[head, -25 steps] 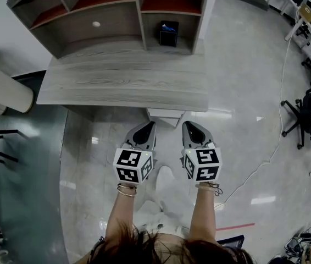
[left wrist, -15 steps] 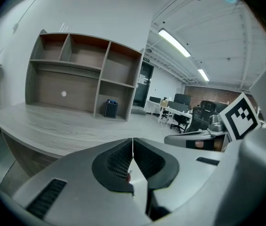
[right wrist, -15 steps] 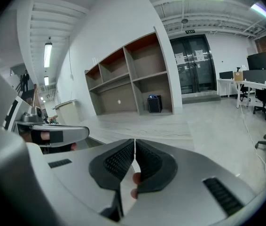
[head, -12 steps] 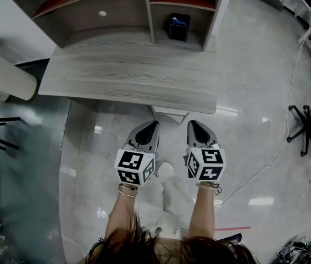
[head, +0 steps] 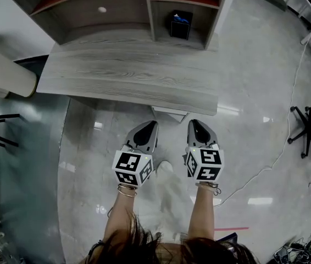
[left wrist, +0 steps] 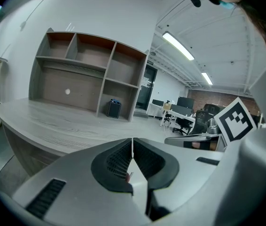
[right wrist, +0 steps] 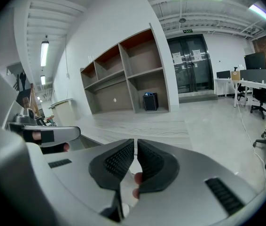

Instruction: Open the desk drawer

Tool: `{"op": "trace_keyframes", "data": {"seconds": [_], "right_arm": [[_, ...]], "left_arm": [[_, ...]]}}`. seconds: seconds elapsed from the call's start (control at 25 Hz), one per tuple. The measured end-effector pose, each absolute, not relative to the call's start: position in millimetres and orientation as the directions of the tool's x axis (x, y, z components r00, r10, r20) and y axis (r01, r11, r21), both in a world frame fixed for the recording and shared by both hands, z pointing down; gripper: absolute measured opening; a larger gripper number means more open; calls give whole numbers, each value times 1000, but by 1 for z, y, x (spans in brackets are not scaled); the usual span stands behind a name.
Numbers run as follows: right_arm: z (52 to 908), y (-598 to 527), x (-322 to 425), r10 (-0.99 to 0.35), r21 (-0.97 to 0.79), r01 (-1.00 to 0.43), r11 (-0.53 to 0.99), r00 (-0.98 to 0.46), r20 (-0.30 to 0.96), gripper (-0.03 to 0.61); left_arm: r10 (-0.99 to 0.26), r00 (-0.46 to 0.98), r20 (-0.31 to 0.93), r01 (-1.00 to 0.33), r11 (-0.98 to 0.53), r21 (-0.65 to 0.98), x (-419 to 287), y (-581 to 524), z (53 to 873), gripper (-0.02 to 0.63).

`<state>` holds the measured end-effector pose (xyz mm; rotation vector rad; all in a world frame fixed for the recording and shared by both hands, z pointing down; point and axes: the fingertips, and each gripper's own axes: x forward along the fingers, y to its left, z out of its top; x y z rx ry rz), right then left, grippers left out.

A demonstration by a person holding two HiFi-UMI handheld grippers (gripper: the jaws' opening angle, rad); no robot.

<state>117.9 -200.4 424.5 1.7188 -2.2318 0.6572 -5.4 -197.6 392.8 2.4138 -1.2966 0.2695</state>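
L gripper [head: 153, 124], R gripper [head: 194, 123] side-by-side, angled down

Pale grey rounded shells on the left gripper [head: 152, 124] and right gripper [head: 195, 123]; black ribbed pads [left wrist: 116, 161] lining the jaws, narrowing to a point; capped at the rear by a white marker cube [head: 132, 168] printed with black squares, one per gripper; thin metal bangles [head: 126, 190] round the left wrist; dark cord tie [head: 214, 187] round the right; dark loose hair [head: 161, 251] along the bottom edge.
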Motion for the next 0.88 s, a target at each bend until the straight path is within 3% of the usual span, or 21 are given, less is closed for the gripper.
{"op": "trace_keyframes", "data": {"seconds": [0.88], "right_arm": [[501, -205, 125, -798, -222, -966, 134, -238, 554, 25]], "left_arm": [[-733, 552, 399, -834, -468, 293, -28, -220, 456, 11]]}}
